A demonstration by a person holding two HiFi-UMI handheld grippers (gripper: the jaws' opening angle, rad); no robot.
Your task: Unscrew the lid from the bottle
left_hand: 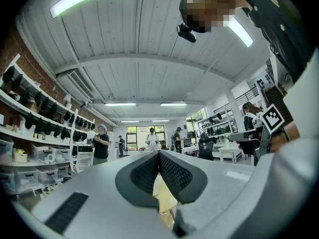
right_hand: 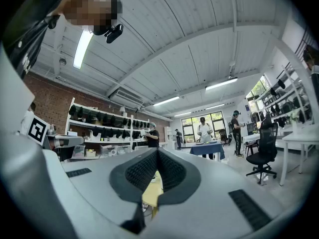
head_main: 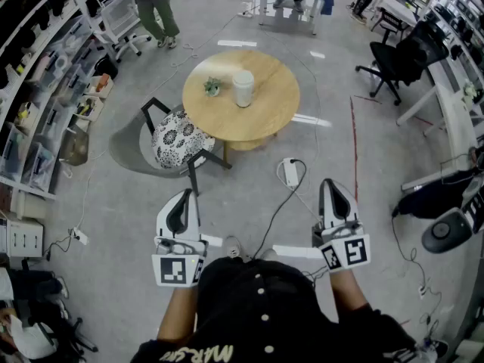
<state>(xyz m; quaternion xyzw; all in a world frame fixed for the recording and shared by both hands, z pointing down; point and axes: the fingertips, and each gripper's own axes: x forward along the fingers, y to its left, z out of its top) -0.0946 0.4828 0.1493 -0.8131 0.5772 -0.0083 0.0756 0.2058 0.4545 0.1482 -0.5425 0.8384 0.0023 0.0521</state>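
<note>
A white bottle (head_main: 243,88) with its lid on stands upright near the middle of a round wooden table (head_main: 272,112), far ahead of me in the head view. My left gripper (head_main: 184,194) and right gripper (head_main: 330,184) are held close to my body, well short of the table, both shut with nothing between the jaws. In the left gripper view my left gripper (left_hand: 159,153) has its black pads meeting at the tips. The right gripper view shows my right gripper (right_hand: 157,151) the same way, with a sliver of the table (right_hand: 152,193) below the pads.
A small potted plant (head_main: 212,87) sits beside the bottle. A chair with a patterned cushion (head_main: 178,137) stands at the table's left. A power strip (head_main: 290,172) and cables lie on the floor between me and the table. Shelves line the left; office chairs (head_main: 401,59) stand right.
</note>
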